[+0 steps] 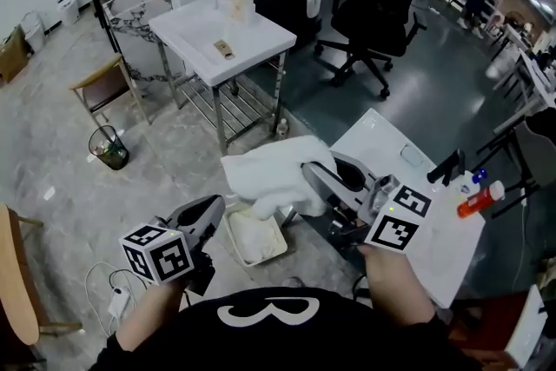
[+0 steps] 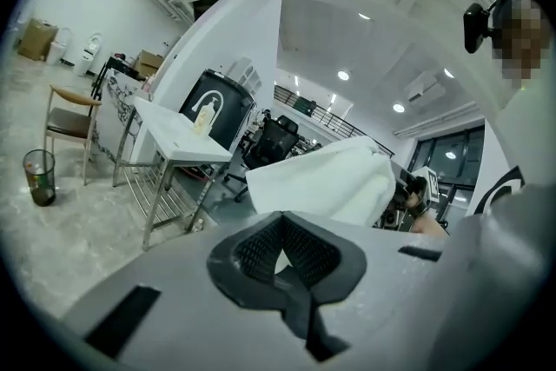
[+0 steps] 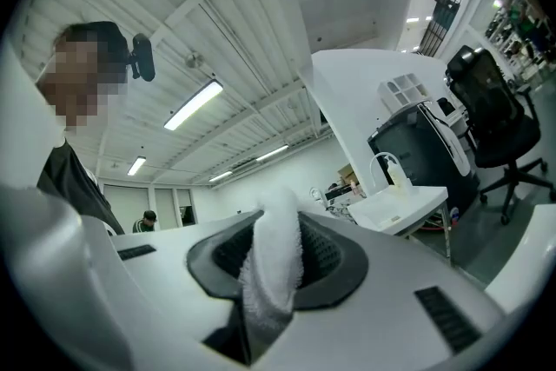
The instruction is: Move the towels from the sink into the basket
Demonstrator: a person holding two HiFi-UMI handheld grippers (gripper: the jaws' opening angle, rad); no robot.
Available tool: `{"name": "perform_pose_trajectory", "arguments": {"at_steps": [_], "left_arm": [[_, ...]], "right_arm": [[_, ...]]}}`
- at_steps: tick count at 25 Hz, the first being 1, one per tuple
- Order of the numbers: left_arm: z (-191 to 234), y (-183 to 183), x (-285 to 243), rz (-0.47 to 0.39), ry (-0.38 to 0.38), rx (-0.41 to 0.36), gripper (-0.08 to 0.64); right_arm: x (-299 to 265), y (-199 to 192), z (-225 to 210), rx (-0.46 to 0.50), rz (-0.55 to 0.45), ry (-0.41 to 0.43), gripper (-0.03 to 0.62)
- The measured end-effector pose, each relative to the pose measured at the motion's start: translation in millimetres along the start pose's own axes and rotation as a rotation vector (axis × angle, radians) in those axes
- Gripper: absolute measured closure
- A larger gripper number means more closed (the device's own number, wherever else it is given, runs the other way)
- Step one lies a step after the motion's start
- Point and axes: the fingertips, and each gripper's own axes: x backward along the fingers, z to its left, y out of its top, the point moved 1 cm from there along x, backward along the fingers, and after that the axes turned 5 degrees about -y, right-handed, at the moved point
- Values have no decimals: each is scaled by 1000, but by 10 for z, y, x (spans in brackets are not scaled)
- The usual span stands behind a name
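While the right gripper (image 1: pixel 314 175) is clamped on a white towel (image 1: pixel 274 174), its jaws stand only narrowly apart, with a fold of the cloth pinched between the dark pads, as the right gripper view shows plainly (image 3: pixel 276 248). That towel hangs in the air, bunched around the gripper's tip, clear of the white counter (image 1: pixel 434 248) at the person's right and above the floor. A white basket (image 1: pixel 233 241) sits on the floor below and a little to the left of the towel, with another pale cloth lying inside it. Just left of the basket, the left gripper (image 1: pixel 208 211) hovers with its jaws drawn together and nothing between them; in its own view (image 2: pixel 280 252) the raised towel (image 2: pixel 326 182) shows beyond the tips, apart from them. An orange-red bottle (image 1: pixel 479 198) lies near the counter's far right edge. Farther off stand a white basin stand (image 1: pixel 252 39) on steel legs with an arched tap, a black office chair (image 1: pixel 378 4) and a small mesh bin (image 1: pixel 109 148) on the floor.
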Motion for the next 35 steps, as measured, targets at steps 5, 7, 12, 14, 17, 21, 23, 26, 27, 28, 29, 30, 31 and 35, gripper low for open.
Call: {"name": "perform_pose_trajectory", "arguments": {"at_steps": [5, 7, 12, 14, 17, 21, 23, 26, 27, 28, 29, 30, 31, 35], "left_arm": [[161, -22, 375, -1, 11, 2, 554], [227, -43, 510, 3, 20, 2, 554], [404, -144, 776, 17, 44, 12, 554], [453, -197, 873, 24, 54, 20, 554], [521, -273, 964, 31, 67, 27, 554], [638, -379, 1055, 35, 93, 44, 554], [703, -441, 1093, 41, 108, 53, 554], [812, -528, 1083, 47, 121, 62, 554], [843, -560, 1072, 46, 124, 67, 555], [871, -594, 1062, 47, 128, 71, 554], [895, -627, 1054, 49, 133, 75, 554], [918, -659, 1047, 54, 138, 76, 555], [943, -691, 1036, 61, 143, 77, 554], [1058, -846, 949, 87, 161, 82, 554]], "right_arm": [[-221, -342, 336, -27, 41, 8, 503], [-285, -508, 399, -49, 57, -4, 503], [-408, -964, 390, -115, 103, -50, 503], [-452, -1146, 390, -141, 127, -66, 503], [-504, -1434, 347, -164, 175, -93, 503], [-550, -1845, 191, -189, 252, -151, 503], [-568, -2056, 97, -192, 290, -184, 502], [-591, -2389, -75, -169, 351, -221, 502], [-591, -2506, -137, -165, 376, -231, 501], [-589, -2620, -197, -165, 401, -241, 500], [-587, -2731, -255, -167, 424, -250, 500], [-588, -2838, -312, -172, 444, -258, 502], [-590, -2943, -370, -178, 463, -268, 501], [-588, -3365, -644, -206, 533, -312, 501]]}}
